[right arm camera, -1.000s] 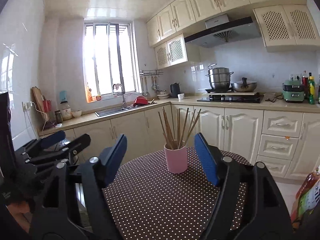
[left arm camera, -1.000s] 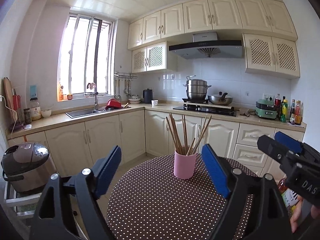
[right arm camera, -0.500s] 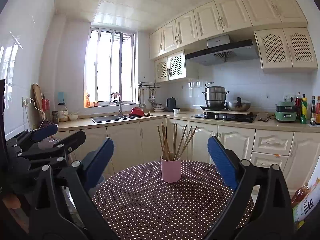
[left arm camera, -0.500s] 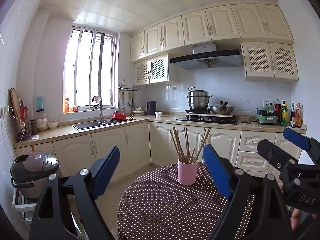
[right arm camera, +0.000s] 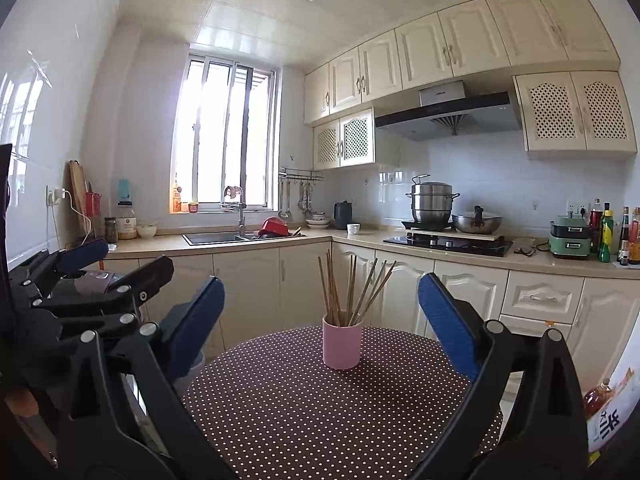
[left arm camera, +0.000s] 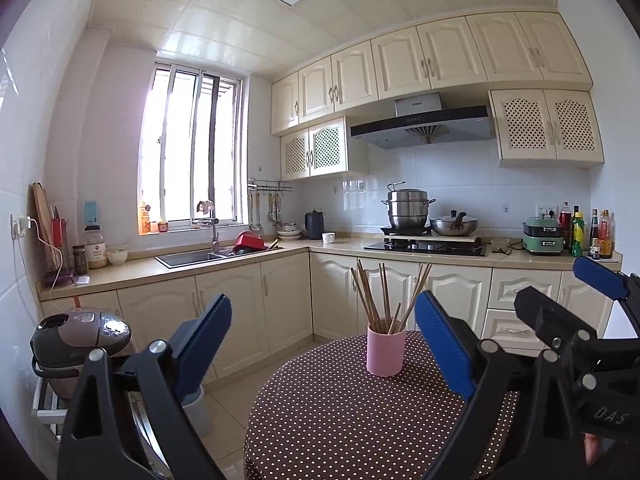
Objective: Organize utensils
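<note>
A pink cup (left arm camera: 386,352) stands upright on a round table with a brown polka-dot cloth (left arm camera: 340,416). Several wooden chopsticks (left arm camera: 384,296) stand fanned out in it. The cup also shows in the right wrist view (right arm camera: 342,347), with the chopsticks (right arm camera: 352,292) in it. My left gripper (left arm camera: 322,340) is open and empty, held back from the cup and above the table's near side. My right gripper (right arm camera: 320,320) is open and empty, also short of the cup. Each gripper shows at the edge of the other's view.
A rice cooker (left arm camera: 80,340) sits on a low rack left of the table. Cream cabinets and a counter with a sink (left arm camera: 192,258), a stove with pots (left arm camera: 428,236) and bottles (left arm camera: 588,232) run behind. A bottle and a package (right arm camera: 608,408) are at the right.
Both grippers have drawn back and tilted up from the table. The cup looks farther and lower in both views and more ceiling shows. Both jaws stay open.
</note>
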Tool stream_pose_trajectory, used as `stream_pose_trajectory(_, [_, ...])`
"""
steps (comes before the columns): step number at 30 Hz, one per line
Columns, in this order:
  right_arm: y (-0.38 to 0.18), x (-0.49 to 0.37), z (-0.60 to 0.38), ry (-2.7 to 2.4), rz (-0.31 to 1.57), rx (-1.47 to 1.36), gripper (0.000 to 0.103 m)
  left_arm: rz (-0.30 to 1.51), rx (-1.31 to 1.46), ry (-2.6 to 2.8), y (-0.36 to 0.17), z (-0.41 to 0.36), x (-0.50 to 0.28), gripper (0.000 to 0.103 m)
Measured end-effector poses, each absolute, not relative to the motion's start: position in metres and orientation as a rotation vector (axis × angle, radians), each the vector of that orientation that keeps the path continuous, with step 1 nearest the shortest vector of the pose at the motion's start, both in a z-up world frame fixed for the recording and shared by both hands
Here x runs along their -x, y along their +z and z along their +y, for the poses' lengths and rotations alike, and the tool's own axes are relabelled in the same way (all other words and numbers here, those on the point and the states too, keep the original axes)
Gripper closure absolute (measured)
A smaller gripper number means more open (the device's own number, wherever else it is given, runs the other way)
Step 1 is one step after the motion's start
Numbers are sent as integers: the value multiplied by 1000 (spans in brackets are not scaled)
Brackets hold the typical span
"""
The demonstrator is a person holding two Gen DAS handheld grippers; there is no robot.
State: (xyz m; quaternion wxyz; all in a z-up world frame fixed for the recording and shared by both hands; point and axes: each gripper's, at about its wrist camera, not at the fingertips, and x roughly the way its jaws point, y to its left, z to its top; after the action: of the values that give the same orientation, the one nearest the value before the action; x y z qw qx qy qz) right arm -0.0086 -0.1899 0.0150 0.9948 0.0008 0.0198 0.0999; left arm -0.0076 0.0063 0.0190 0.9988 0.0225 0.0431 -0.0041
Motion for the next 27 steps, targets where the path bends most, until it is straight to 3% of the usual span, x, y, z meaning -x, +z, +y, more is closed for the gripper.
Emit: stream_pose_trajectory(27, [14, -2, -184, 206, 67, 1, 7, 87, -48, 2, 13, 14, -4, 12])
